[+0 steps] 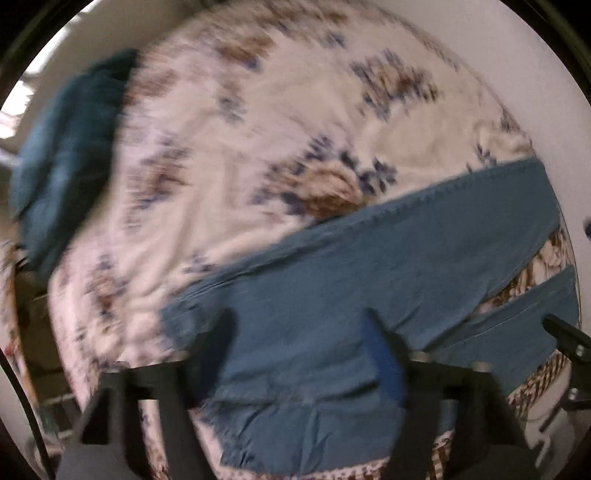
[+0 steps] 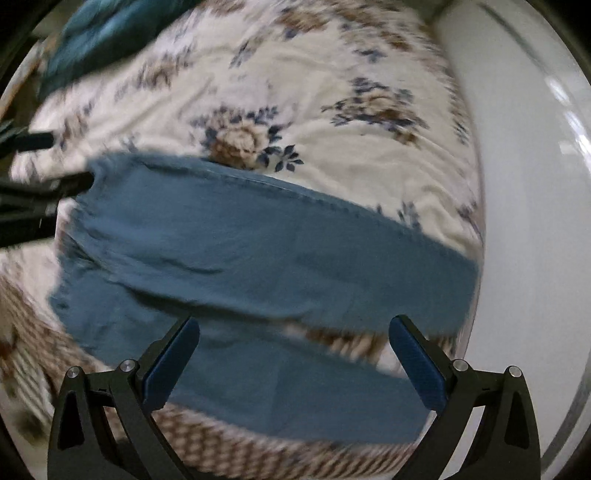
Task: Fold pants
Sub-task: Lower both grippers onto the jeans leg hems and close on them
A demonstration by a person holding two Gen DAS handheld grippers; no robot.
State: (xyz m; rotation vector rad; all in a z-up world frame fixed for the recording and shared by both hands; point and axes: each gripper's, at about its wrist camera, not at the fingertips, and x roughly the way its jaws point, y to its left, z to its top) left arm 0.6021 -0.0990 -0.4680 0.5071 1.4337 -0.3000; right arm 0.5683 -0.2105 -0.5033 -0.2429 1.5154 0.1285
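Blue pants [image 1: 362, 266] lie spread flat on a floral bedspread [image 1: 258, 122], both legs running to the right with a gap between them. My left gripper [image 1: 299, 332] is open just above the waist end, empty. In the right wrist view the pants [image 2: 258, 251] stretch across the middle. My right gripper [image 2: 291, 332] is open and empty above the nearer leg. The left gripper's black fingers [image 2: 66, 182] show at the left, by the waist corner. Both views are blurred.
A dark teal cloth [image 1: 70, 158] lies bunched at the bed's far left, also in the right wrist view [image 2: 96, 33]. A white wall or panel [image 2: 532, 221] borders the bed on the right. The bedspread's patterned border [image 2: 221, 443] runs along the near edge.
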